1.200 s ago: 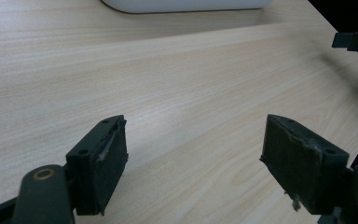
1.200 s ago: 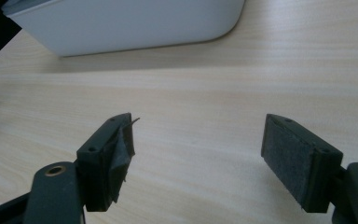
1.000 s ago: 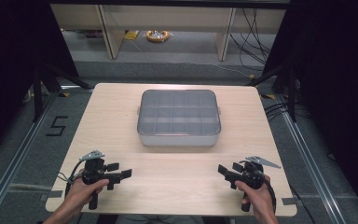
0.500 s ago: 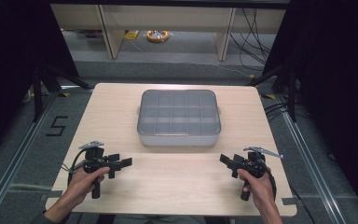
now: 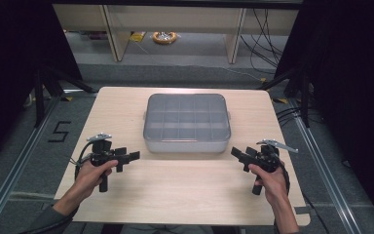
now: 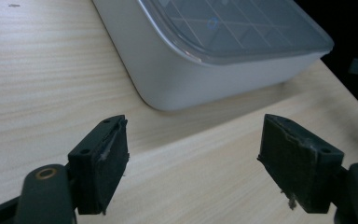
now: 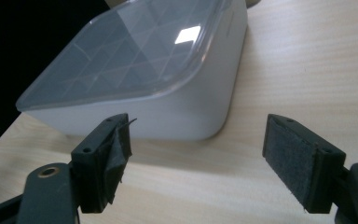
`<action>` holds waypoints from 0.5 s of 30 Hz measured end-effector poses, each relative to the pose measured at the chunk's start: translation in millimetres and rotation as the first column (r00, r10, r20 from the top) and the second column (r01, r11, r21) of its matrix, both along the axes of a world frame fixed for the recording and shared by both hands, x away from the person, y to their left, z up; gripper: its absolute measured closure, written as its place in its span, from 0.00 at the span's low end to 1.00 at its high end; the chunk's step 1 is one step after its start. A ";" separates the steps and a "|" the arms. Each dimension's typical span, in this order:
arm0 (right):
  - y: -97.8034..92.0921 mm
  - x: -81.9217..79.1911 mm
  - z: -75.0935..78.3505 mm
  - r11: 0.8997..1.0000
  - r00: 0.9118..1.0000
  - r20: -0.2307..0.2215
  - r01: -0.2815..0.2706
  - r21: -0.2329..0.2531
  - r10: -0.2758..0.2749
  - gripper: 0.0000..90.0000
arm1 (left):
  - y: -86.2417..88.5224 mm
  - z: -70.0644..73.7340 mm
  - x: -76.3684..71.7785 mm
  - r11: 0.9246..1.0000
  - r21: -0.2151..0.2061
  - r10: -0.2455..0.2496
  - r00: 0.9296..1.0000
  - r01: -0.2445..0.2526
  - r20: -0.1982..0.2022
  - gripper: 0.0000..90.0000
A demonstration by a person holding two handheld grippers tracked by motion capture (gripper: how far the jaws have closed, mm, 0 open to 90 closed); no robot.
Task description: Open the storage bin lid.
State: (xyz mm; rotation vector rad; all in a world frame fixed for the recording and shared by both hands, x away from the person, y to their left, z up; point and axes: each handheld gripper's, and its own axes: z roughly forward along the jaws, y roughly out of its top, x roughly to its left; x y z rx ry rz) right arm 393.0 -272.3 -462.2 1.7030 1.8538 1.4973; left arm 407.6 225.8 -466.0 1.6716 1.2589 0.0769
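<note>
Near the middle of the pale wooden surface [image 5: 185, 195], a little toward 12 o'clock: a shallow grey box [image 5: 186, 124] with rounded corners, flat on its base. Closed by a translucent lid [image 5: 186, 114]; through it, a grid of small compartments, contents too dim to tell. Probably placed centrally so that both hands reach it equally.

At about 7 o'clock from the box, the left gripper [image 5: 129, 158], held by its handle in the left hand [image 5: 91, 175]. Aims toward 3 o'clock, at the near left corner of the box. In the left gripper view, 2 black fingers [image 6: 103, 163] wide apart with nothing between them, only bare wood, and the box corner just ahead but not touched.

At about 5 o'clock from the box, the right gripper [image 5: 239, 158], in the right hand [image 5: 268, 178]. Aims toward 9 o'clock, at the near right corner. In the right gripper view, fingers [image 7: 303, 161] spread as wide, also empty, low above the surface, with the box wall near and apart from them.

Looks like a mirrored approach: 1 gripper at each near corner, fingers opened beforehand, most likely to take the box or its lid rim from 2 sides at once. Seems to be an early stage, nothing gripped yet. Needs care next with the lid edge, thin and smooth, so easy to slip from the pads.
</note>
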 end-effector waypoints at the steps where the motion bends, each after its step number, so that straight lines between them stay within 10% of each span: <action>1: 2.1 1.2 1.6 0.999 1.000 -0.017 0.020 0.033 -0.020 0.27 | -0.4 1.0 2.8 1.000 -0.008 -0.001 1.000 0.001 -0.008 0.25; 15: 1.7 45.8 12.2 0.999 0.999 0.030 0.012 0.030 -0.013 0.26 | -11.5 11.9 41.1 1.000 -0.015 0.017 1.000 -0.017 -0.025 0.28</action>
